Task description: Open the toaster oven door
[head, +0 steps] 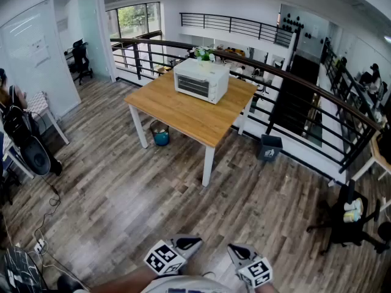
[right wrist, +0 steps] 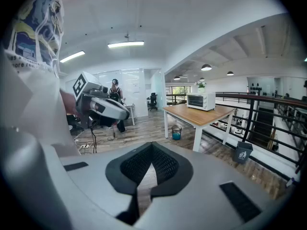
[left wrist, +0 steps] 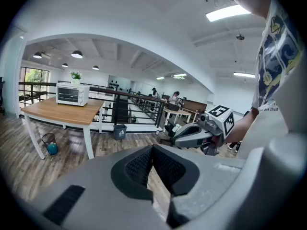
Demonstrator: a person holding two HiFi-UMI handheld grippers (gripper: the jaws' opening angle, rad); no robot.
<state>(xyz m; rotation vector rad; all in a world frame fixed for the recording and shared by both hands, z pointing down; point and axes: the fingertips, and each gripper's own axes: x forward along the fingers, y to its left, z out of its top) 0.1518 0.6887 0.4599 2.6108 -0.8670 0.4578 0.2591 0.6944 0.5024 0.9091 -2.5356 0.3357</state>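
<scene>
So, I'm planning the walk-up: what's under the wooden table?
A small bin with a blue liner stands on the floor beneath the table, near one leg. In the head view the tabletop covers the rest.

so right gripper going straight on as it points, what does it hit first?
Likely the wood floor, short of the table; the right gripper tilts down, and the toaster oven sits off right. Depth unclear.

One toaster oven (head: 201, 80), one table (head: 183, 115), one grey bin (head: 269, 147) (plus one blue bucket (head: 160, 134)).
</scene>
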